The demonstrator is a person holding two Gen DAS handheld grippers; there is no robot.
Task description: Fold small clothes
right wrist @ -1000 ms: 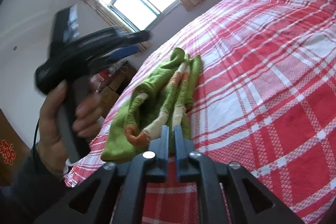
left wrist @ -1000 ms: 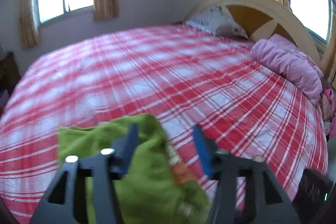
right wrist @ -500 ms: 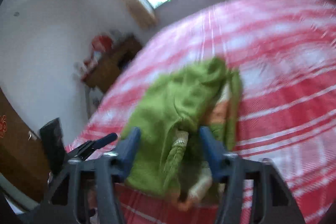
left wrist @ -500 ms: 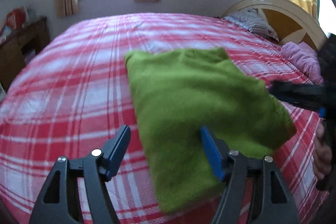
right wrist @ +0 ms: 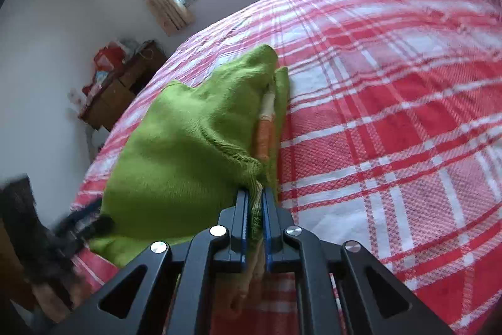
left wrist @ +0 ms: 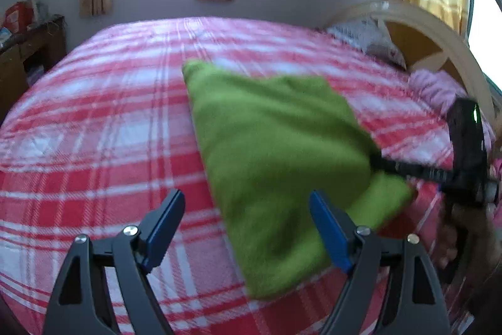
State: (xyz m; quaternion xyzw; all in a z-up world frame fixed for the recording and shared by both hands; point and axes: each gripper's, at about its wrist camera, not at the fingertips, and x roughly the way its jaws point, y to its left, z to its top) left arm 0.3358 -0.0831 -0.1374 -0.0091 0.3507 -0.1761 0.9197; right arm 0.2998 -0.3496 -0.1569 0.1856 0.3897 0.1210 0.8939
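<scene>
The right gripper (right wrist: 254, 203) pinches a hem of the one green knit garment (left wrist: 276, 153). The left gripper (left wrist: 248, 228) gapes wide, its jaws just opening, nothing pressed between them. The garment lies folded on the red plaid bed (left wrist: 94, 121), from centre toward five o'clock. Two pillows (left wrist: 364, 40) sit at two o'clock.

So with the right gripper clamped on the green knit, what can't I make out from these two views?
- Green knit garment: its near end passes behind the left gripper in the left wrist view, and is motion-blurred.
- Right gripper: how many layers it pinches is hidden between its closed fingers.
- Bed: far side blurred, right wrist view.
</scene>
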